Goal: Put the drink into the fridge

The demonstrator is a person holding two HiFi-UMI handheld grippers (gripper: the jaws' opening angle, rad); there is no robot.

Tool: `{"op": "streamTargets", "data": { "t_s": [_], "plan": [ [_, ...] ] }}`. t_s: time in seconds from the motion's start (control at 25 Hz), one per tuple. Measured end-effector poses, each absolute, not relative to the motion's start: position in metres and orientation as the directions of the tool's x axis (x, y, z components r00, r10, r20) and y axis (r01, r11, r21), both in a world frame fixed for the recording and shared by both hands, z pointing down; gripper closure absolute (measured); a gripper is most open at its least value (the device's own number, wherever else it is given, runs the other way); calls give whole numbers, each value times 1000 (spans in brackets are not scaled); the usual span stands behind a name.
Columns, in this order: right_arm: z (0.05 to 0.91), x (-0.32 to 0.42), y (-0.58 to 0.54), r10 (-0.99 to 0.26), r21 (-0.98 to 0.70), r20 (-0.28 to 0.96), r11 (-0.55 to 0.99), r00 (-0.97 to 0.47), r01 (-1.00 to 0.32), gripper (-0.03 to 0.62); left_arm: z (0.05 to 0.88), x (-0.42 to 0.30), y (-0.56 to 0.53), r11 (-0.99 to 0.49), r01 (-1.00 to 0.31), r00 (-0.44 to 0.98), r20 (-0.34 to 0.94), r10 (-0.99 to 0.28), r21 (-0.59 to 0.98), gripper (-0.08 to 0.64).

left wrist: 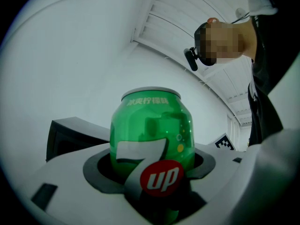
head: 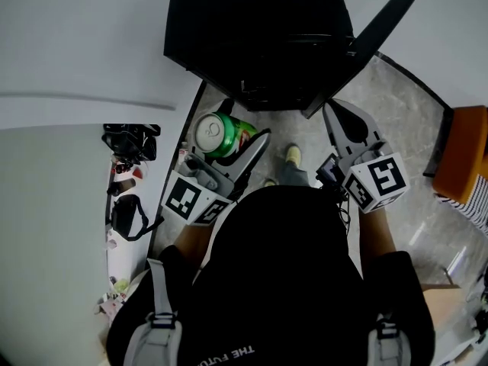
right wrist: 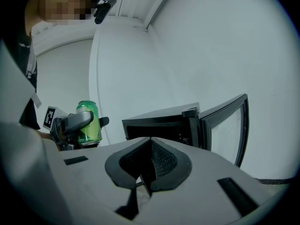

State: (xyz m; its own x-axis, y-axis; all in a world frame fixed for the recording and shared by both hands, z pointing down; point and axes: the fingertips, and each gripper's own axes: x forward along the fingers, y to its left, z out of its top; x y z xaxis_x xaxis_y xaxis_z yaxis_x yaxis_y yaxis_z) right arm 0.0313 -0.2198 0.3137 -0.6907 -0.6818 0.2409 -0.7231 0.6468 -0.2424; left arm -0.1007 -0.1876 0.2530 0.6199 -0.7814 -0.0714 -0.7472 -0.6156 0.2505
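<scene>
A green 7up can (head: 219,134) stands upright between the jaws of my left gripper (head: 229,142), which is shut on it. In the left gripper view the can (left wrist: 152,125) fills the middle, seated in the jaws' dark notch. The black fridge (head: 259,36) stands on the floor straight ahead, its door (head: 381,21) swung open to the right. My right gripper (head: 331,109) is level with the left one, jaws shut with nothing between them, pointing at the fridge. The right gripper view shows the fridge (right wrist: 159,125), its glass door (right wrist: 229,125) and the held can (right wrist: 89,121) at the left.
A white surface with dark cables and small clutter (head: 126,174) runs along the left. An orange seat (head: 465,155) stands at the right, a cardboard box (head: 442,303) at the lower right. My shoe (head: 293,155) is on the grey stone floor (head: 396,113) before the fridge.
</scene>
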Motion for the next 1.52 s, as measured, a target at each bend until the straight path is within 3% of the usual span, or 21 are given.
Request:
{"op": "streamTargets", "data": {
  "t_s": [1.12,1.52],
  "plan": [
    [310,71,-238,-703,-224,192,648,-685,-728,578,267,-74,-199,-581,-802,586,-7,-810,140,218],
    [316,46,-240,-690,-220,240,647,-683,-730,578,275,-94,-212,-571,-804,577,-16,-817,168,218]
  ]
}}
